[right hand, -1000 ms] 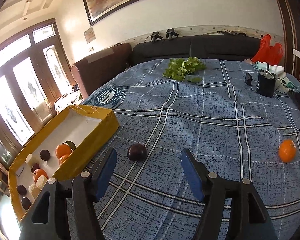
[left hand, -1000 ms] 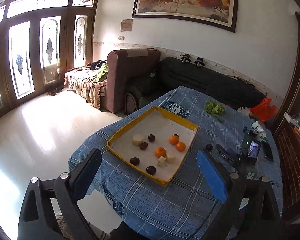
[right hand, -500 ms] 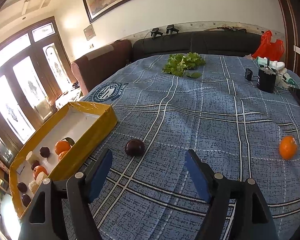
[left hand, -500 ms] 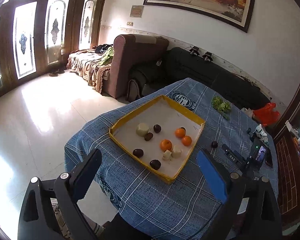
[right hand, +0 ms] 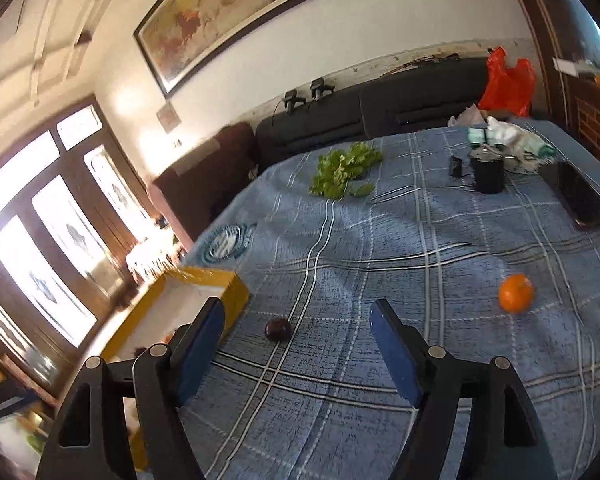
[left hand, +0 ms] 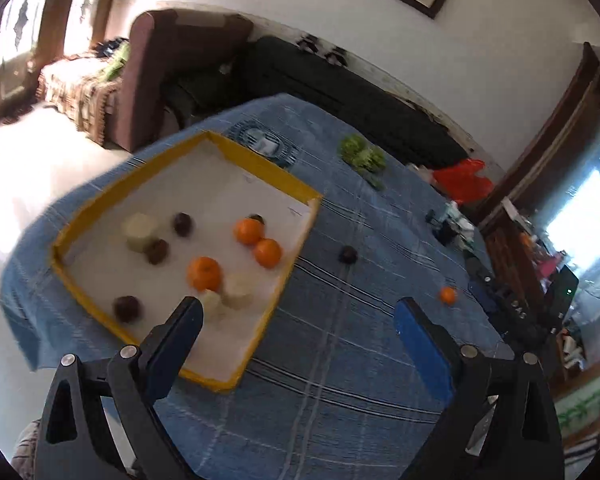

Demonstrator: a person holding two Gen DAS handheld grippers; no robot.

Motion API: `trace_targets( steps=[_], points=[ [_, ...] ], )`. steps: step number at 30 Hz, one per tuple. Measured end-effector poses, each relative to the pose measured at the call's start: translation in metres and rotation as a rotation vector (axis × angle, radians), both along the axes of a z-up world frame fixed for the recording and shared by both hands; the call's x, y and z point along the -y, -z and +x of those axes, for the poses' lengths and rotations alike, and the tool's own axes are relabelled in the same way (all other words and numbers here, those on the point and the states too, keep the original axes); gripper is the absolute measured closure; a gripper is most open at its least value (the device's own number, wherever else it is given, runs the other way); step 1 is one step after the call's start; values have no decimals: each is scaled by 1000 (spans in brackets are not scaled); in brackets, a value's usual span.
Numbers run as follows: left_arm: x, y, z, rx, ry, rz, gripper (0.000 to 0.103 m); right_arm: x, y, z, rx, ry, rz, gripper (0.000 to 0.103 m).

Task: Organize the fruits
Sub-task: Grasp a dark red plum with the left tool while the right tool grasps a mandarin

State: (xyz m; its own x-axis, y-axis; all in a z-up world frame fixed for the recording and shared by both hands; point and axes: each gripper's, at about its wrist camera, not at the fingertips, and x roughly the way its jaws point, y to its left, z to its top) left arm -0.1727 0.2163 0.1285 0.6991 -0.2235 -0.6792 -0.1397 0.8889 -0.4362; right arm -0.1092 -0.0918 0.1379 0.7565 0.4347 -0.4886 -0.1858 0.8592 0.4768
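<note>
Plum on cloth just beside tray corner

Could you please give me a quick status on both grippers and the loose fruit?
Left gripper and right gripper open, empty. Dark plum and orange loose on blue cloth, outside yellow tray. Nothing blocking the plum.

Tray sat on tablecloth, left side; three oranges inside. Plum lay on cloth just right of tray. Lone orange farther right. Greens behind, near sofa.
</note>
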Motion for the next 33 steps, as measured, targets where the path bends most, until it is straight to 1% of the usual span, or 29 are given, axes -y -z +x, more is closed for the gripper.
trace_targets(
  steps=[2, 3, 4, 5, 6, 7, 8, 9, 10, 12, 14, 15, 17, 18, 19, 21, 24, 25, 26, 27, 29, 30, 31, 32, 33],
  points=[
    [18, 16, 22, -34, 105, -78, 7, 47, -10, -19, -4, 74, -24, 23],
    [26, 20, 31, -43, 138, -97, 7, 66, -12, -24, -7, 103, -49, 23],
    [37, 24, 41, -51, 171, -93, 7, 87, -13, -29, -15, 142, -84, 23],
    [48, 26, 52, -55, 192, -69, 7, 103, -13, -33, -29, 180, -110, 23],
    [55, 27, 59, -54, 203, -53, 10, 117, -12, -35, -46, 212, -126, 23],
    [63, 29, 68, -50, 219, -41, 15, 130, -9, -35, -70, 239, -134, 23],
    [70, 30, 78, -49, 239, -37, 19, 138, -6, -33, -91, 256, -141, 24],
    [76, 32, 88, -54, 257, -31, 26, 143, -2, -30, -108, 265, -147, 24],
    [81, 35, 97, -61, 268, -21, 33, 144, 3, -24, -128, 268, -153, 24],
    [89, 43, 113, -86, 278, 13, 40, 138, 15, -7, -164, 250, -154, 24],
    [97, 52, 129, -99, 279, 79, 40, 125, 27, 14, -194, 201, -153, 25],
    [101, 58, 137, -101, 274, 126, 40, 118, 33, 25, -207, 180, -162, 25],
    [105, 70, 152, -111, 270, 188, 40, 102, 45, 47, -220, 169, -210, 27],
    [105, 75, 157, -118, 270, 206, 40, 93, 53, 61, -232, 165, -249, 27],
    [106, 83, 164, -131, 267, 227, 40, 89, 61, 70, -248, 161, -263, 28],
    [103, 96, 178, -158, 261, 247, 40, 82, 75, 83, -273, 144, -259, 31],
    [99, 107, 190, -172, 249, 259, 40, 76, 86, 89, -277, 132, -288, 34],
    [101, 109, 194, -163, 244, 282, 40, 74, 88, 90, -273, 126, -297, 37],
    [102, 109, 198, -158, 250, 290, 40, 73, 90, 90, -271, 121, -304, 42],
    [103, 111, 202, -157, 258, 289, 40, 73, 93, 93, -272, 119, -307, 44],
    [110, 112, 209, -149, 271, 307, 40, 73, 96, 93, -276, 114, -309, 53],
    [113, 113, 212, -146, 281, 317, 42, 73, 96, 94, -276, 113, -311, 55],
    [119, 113, 213, -143, 293, 329, 48, 72, 96, 94, -273, 111, -309, 62],
    [123, 115, 214, -144, 307, 344, 52, 72, 96, 93, -271, 110, -310, 65],
    [128, 117, 215, -150, 319, 359, 62, 71, 96, 93, -269, 112, -316, 65]
  ],
)
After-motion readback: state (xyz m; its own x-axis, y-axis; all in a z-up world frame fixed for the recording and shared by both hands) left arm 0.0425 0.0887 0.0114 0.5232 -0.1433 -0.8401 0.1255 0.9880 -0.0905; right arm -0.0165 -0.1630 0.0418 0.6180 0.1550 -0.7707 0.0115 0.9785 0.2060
